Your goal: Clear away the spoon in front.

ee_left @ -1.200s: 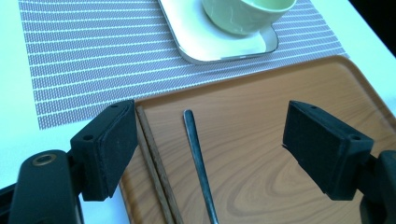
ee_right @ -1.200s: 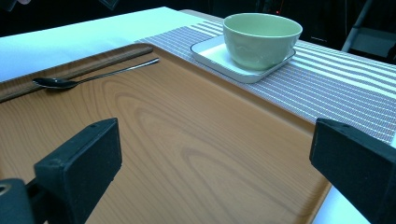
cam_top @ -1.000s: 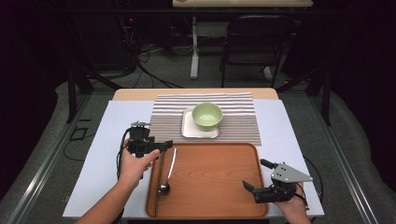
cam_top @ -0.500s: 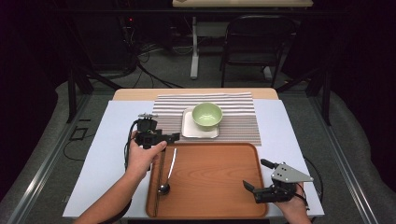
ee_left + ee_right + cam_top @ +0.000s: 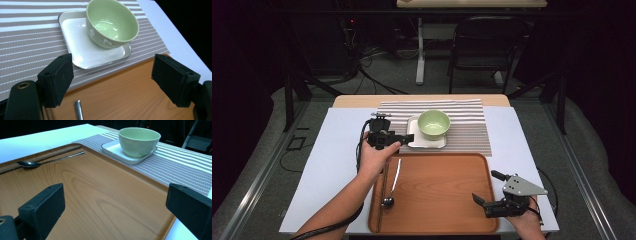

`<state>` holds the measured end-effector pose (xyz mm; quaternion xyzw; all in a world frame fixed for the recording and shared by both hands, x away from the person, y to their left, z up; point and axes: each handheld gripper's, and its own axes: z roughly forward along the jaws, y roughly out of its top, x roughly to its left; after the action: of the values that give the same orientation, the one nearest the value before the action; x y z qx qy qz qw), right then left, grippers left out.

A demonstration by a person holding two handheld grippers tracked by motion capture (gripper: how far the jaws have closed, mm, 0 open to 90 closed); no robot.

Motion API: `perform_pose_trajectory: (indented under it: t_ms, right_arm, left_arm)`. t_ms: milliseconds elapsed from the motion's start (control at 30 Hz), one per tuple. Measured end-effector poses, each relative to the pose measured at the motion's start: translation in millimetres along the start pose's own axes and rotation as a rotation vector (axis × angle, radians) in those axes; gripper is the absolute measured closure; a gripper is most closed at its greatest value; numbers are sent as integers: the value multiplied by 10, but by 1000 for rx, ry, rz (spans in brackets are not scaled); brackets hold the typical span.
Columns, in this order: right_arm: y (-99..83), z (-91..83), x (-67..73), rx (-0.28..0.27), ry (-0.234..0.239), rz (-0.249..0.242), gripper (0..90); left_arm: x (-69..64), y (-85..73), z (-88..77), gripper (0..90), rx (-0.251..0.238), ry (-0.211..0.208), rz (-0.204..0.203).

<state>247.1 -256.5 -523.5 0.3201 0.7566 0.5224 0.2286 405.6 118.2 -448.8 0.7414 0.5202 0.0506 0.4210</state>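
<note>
Dark surroundings with a chair (image 5: 489, 47) and floor cables frame the bench (image 5: 337, 150), whose top is covered by a pale sheet. A grey-and-white striped placemat (image 5: 472, 127) lies across its far half, and a wooden tray (image 5: 447, 190) with a raised rim sits just nearer the person, its far edge touching or just beside the mat.

On the placemat rests a square white plate (image 5: 414, 140) with rounded corners, and a smooth, glossy pale-green bowl (image 5: 434, 122) stands upright on it, toward the plate's far right part. The left tongs (image 5: 404, 137) hover over the tray's far left corner and the mat's edge, jaws spread wide and holding nothing; in the left gripper view the plate (image 5: 82, 47) and bowl (image 5: 112, 23) lie ahead, just beyond the gap between the jaws, the plate's near corner close to the left jaw.

A metal spoon (image 5: 393, 185) lies along the tray's left side, bowl end toward the person, handle pointing at the left hand (image 5: 377, 155). Beside it, against the left rim, lie what look like dark chopsticks (image 5: 383, 187).

The right tongs (image 5: 482, 200) rest low at the tray's near right corner, jaws wide apart and empty. From the right gripper view the tray's wood-grain middle (image 5: 100, 195) is bare.
</note>
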Motion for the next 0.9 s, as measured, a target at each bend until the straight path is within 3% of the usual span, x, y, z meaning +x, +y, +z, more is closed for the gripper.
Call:
perform_pose_trajectory:
  t_ms: [433,900]
  right_arm:
    - [1,-6,-4,-2,3,-1,20]
    - [2,-5,-3,-2,5,-3,20]
  left_arm:
    - [-107,169,190,177,-3,-7,-1]
    - [-17,295,323,177,-14,0,-47]
